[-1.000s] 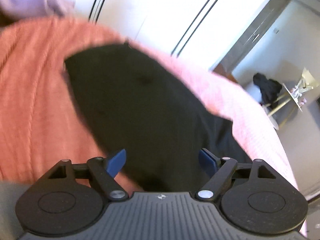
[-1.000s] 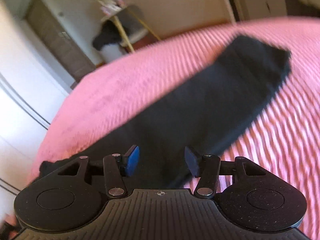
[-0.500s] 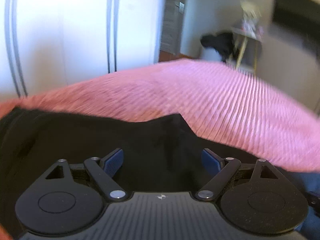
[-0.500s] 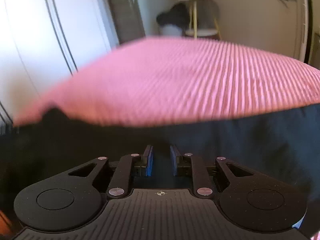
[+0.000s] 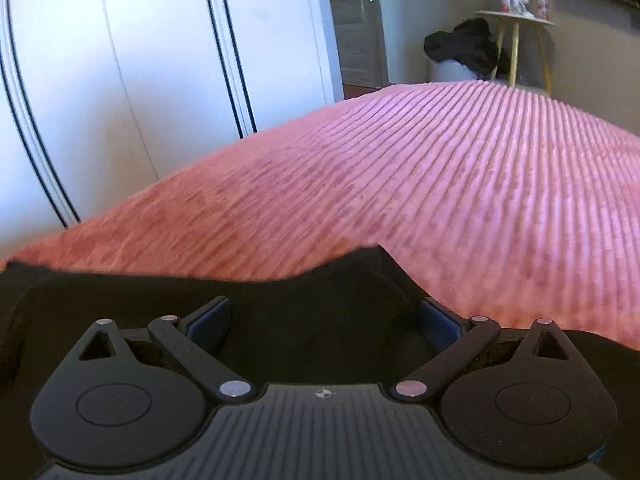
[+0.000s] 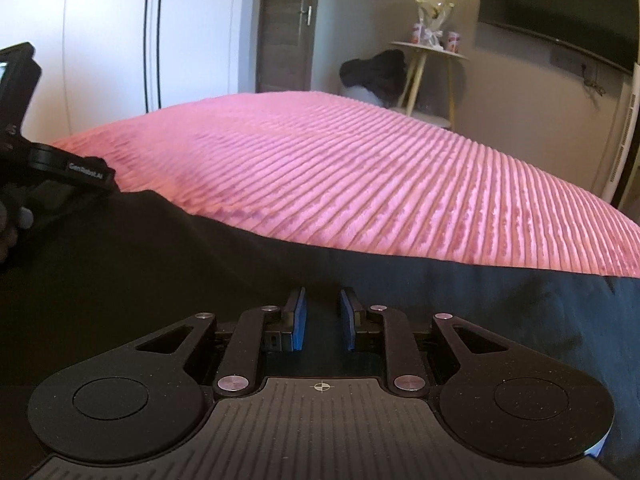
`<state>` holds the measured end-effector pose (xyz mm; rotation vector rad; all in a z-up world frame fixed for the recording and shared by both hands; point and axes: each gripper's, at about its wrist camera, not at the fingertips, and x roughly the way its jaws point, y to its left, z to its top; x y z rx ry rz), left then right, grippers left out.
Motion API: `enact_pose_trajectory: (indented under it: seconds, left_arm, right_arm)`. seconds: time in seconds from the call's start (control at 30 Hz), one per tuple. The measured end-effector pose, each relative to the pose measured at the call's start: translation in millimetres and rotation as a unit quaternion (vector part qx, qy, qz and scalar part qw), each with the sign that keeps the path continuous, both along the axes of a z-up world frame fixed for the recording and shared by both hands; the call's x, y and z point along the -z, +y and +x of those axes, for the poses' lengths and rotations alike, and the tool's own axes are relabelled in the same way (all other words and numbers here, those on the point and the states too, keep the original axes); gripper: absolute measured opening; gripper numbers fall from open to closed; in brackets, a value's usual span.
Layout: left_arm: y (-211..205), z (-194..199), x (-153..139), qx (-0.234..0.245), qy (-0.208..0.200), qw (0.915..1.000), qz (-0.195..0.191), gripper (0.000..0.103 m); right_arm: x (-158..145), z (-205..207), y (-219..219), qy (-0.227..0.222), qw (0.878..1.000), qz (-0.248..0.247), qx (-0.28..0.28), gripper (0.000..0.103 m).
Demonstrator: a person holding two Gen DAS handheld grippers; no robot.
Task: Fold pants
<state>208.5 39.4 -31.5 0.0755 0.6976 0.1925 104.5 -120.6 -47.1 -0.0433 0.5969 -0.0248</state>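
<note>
- Pants (image 5: 304, 312) lay black on the pink bed (image 5: 440, 184), beneath both claws.
- Left claw (image 5: 324, 316) had just been opening, spread wide, nothing gripped.
- Right claw (image 6: 323, 316), narrowly apart, had fabric at twelve o'clock; grip unclear.

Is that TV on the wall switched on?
Off, apparently: the TV screen is uniformly dark, showing no picture in the right wrist view.

Beyond the near black fabric pants (image 6: 160, 264), the ribbed pink bedspread (image 6: 360, 176) lies bare and open to its far edge. At left, the other black handheld gripper (image 6: 52, 168) crowds that side.
</note>
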Motion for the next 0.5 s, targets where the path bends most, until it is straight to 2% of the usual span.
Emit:
enact_pose_trajectory:
  seconds: [0.07,0.17,0.27,0.33,0.43,0.5]
  left_arm:
    - [-3.6,-20.5,-8.8,0.018,-0.007,0.9995,-0.026,0.099]
    - [-8.4,-50.1,-10.3,0.04,0.014,0.9991,-0.003,0.099]
    - [-6.3,-75.3,-12.2,0.048,0.037,0.9981,-0.013,0.099]
    - [-3.8,-84.7,-15.0,0.051,0.061,0.9964,-0.029,0.099]
    - [-2.8,-100.5,-20.4,0.06,0.091,0.9925,-0.056,0.099]
    - [-2.9,-112.9,-22.9,0.058,0.099,0.9913,-0.065,0.099]
  right_arm:
    - [-2.1,-1.6,-2.0,0.003,1.0,0.006,0.0,0.023]
    - [-6.0,-2.9,-7.0,0.007,0.999,0.033,-0.009,0.025]
    - [-6.7,1.9,-20.1,0.011,0.999,0.041,-0.007,0.019]
    - [-6.8,6.1,-39.2,0.006,0.999,0.027,0.036,0.015]
    - [-8.9,5.9,-71.1,0.007,0.993,0.05,0.104,0.013]
    - [-12.8,0.6,-78.5,0.007,0.989,0.034,0.143,0.012]
